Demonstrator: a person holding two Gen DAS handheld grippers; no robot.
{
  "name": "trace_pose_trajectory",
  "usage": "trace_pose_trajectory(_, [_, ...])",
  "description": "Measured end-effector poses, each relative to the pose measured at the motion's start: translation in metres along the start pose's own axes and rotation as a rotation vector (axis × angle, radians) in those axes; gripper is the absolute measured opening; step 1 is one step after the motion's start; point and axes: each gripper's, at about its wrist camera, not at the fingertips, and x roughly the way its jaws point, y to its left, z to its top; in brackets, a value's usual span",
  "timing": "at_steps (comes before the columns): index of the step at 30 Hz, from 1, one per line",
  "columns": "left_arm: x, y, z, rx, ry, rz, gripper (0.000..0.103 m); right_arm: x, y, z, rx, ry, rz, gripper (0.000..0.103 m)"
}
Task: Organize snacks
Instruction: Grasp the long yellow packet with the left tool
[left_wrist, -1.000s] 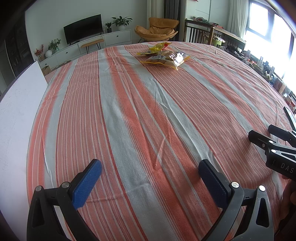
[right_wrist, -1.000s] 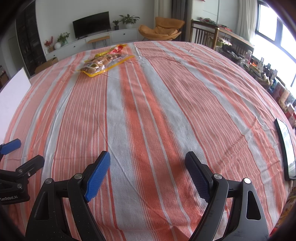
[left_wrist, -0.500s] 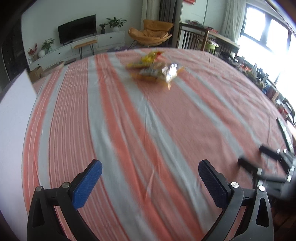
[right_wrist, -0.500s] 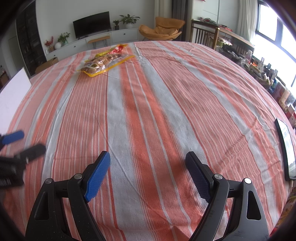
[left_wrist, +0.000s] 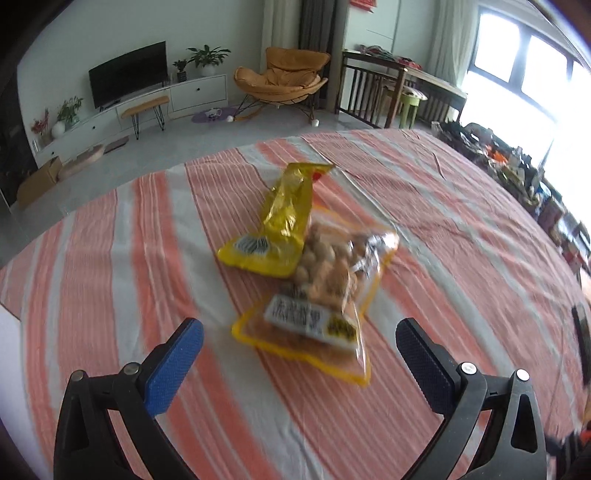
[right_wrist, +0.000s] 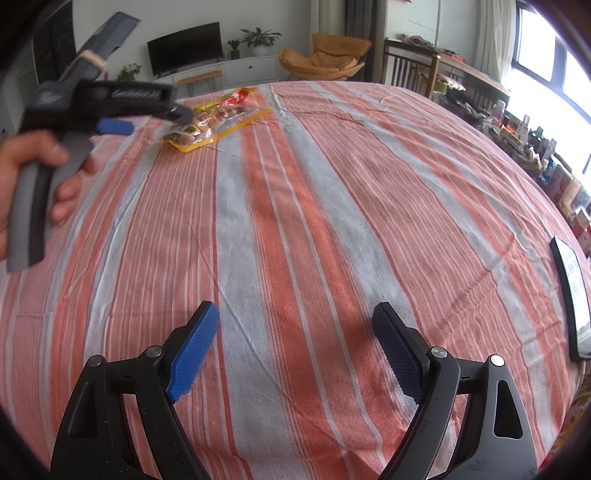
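A clear, yellow-edged snack bag of round biscuits (left_wrist: 325, 291) lies on the striped tablecloth (left_wrist: 110, 258), overlapping a yellow foil snack bag (left_wrist: 280, 221) behind it. My left gripper (left_wrist: 295, 354) is open just in front of the biscuit bag, its near end between the fingers. In the right wrist view both bags (right_wrist: 214, 118) lie far off at the top left, with the left gripper (right_wrist: 122, 110) and the hand holding it beside them. My right gripper (right_wrist: 295, 343) is open and empty over the near part of the cloth.
A dark phone or tablet (right_wrist: 570, 295) lies at the table's right edge. A white board (left_wrist: 7, 354) sits at the left edge. Beyond the table are a TV unit, an orange chair (left_wrist: 284, 79) and a cluttered window shelf.
My left gripper has moved far forward across the table to the two snack bags, which now fill its view. My right gripper has stayed put, still open.
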Motion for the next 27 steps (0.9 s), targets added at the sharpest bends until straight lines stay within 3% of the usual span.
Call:
trace_pose_trajectory(6, [0.035, -0.028, 0.0, 0.048, 0.066, -0.064, 0.101, 0.0, 0.001, 0.0, -0.004, 0.002, 0.002, 0.09])
trace_pose_trajectory(9, [0.019, -0.064, -0.008, 0.096, 0.066, -0.326, 0.101, 0.0, 0.001, 0.0, -0.004, 0.002, 0.002, 0.09])
trace_pose_trajectory(10, [0.011, -0.074, -0.009, 0.122, 0.067, -0.383, 0.101, 0.0, 0.001, 0.0, -0.004, 0.003, 0.003, 0.091])
trace_pose_trajectory(14, [-0.016, -0.077, -0.004, 0.124, 0.032, -0.41, 0.101, 0.0, 0.003, -0.001, -0.006, 0.004, 0.004, 0.091])
trace_pose_trajectory(18, [-0.026, -0.035, 0.012, 0.007, 0.008, -0.349, 0.101, 0.0, 0.003, -0.001, -0.006, 0.004, 0.003, 0.091])
trace_pose_trajectory(23, [-0.017, 0.025, 0.04, -0.098, -0.011, -0.172, 0.101, 0.0, 0.003, -0.001, -0.006, 0.004, 0.004, 0.091])
trace_pose_trajectory(27, [0.008, 0.044, 0.065, -0.079, 0.041, -0.06, 0.101, 0.0, 0.003, -0.001, -0.006, 0.004, 0.004, 0.091])
